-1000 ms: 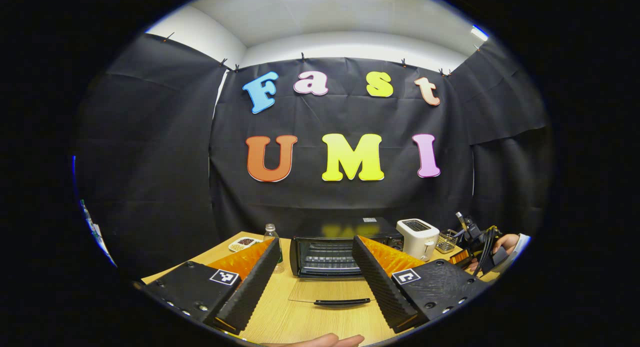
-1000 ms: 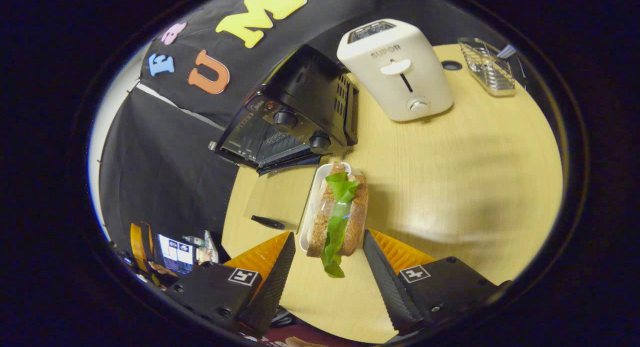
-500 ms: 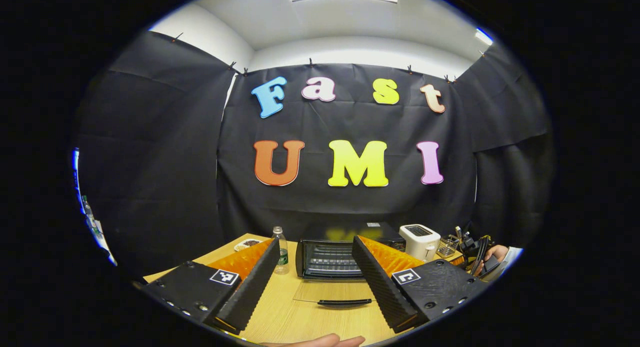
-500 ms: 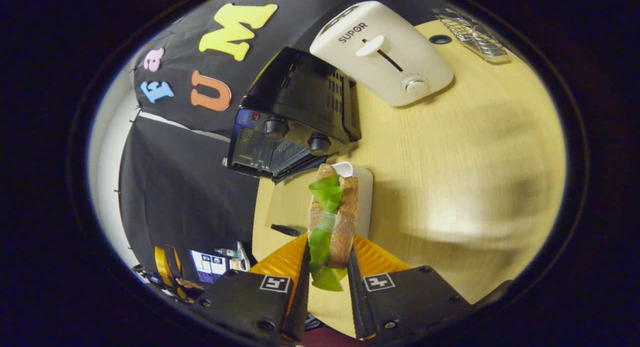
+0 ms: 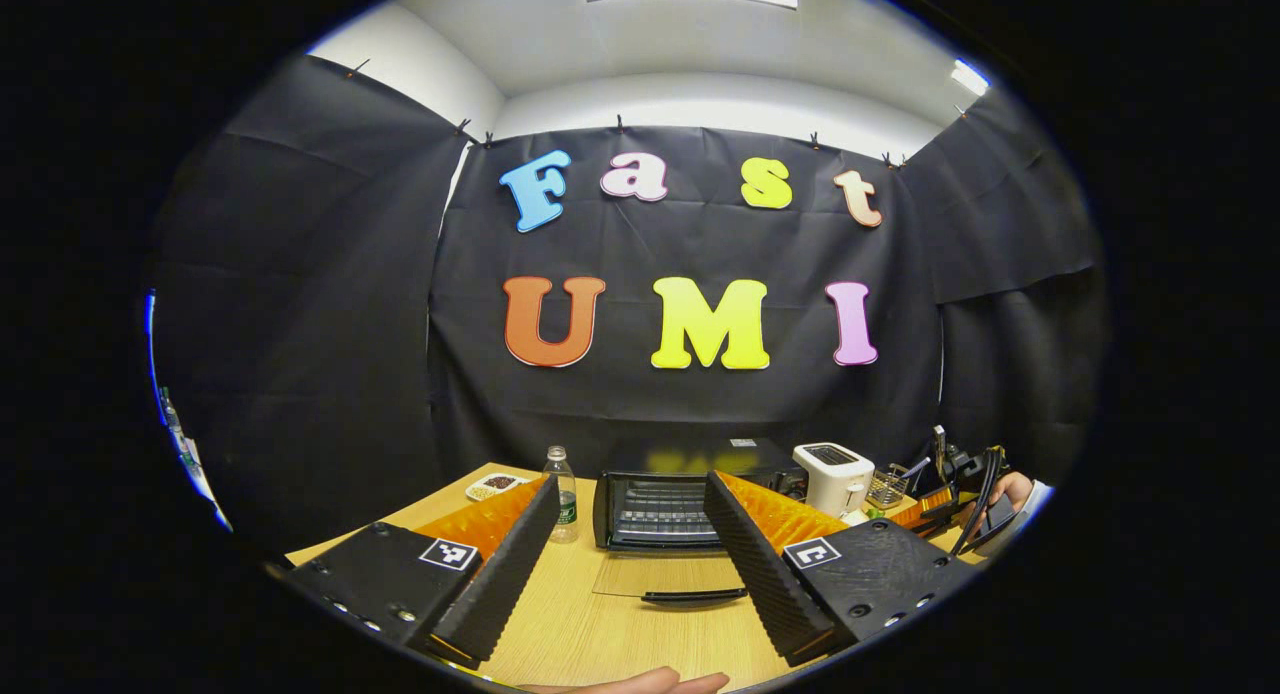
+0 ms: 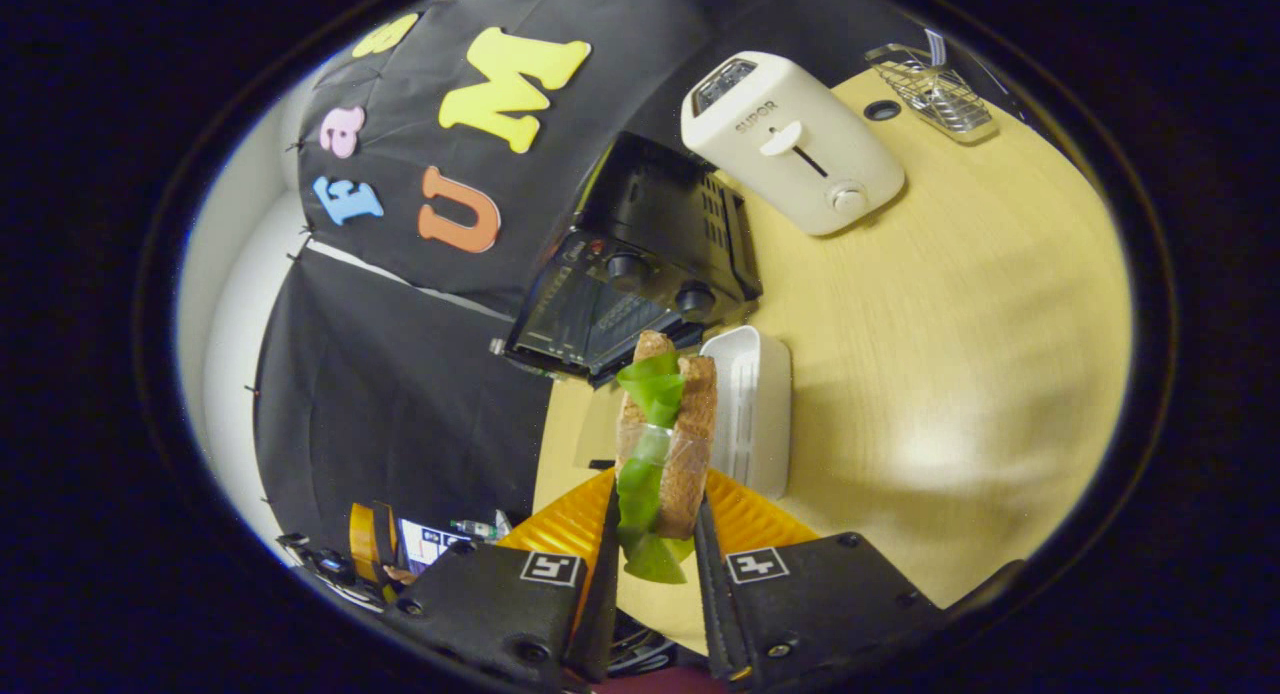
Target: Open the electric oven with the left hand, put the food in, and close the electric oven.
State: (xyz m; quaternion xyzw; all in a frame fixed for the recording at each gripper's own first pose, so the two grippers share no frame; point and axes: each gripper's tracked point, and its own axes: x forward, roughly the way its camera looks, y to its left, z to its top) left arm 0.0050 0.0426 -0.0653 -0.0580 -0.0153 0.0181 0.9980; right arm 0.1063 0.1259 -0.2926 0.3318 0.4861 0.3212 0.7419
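the right gripper (image 6: 655, 534) pinches the sandwich (image 6: 665, 439) above the white tray (image 6: 752, 414), near the electric oven (image 5: 690, 494) with its door (image 5: 665, 579) down. the left gripper (image 5: 625, 564) is spread wide, holding nothing.

Counter (image 6: 950, 304): pale yellow wood grain. Electric oven (image 6: 640, 264): black, black knobs, small red dot by the upper knob; its door handle (image 5: 694, 596) black. Toaster (image 6: 790, 139): cream-white, dark slot on top. Tray (image 6: 750, 409): white, ribbed inside. Sandwich (image 6: 665, 439): brown speckled bread, bright green lettuce. Rack (image 6: 932, 78): silver wire. Bottle (image 5: 564, 492): clear with a green label. Small dish (image 5: 494, 486): white, brown and tan contents.
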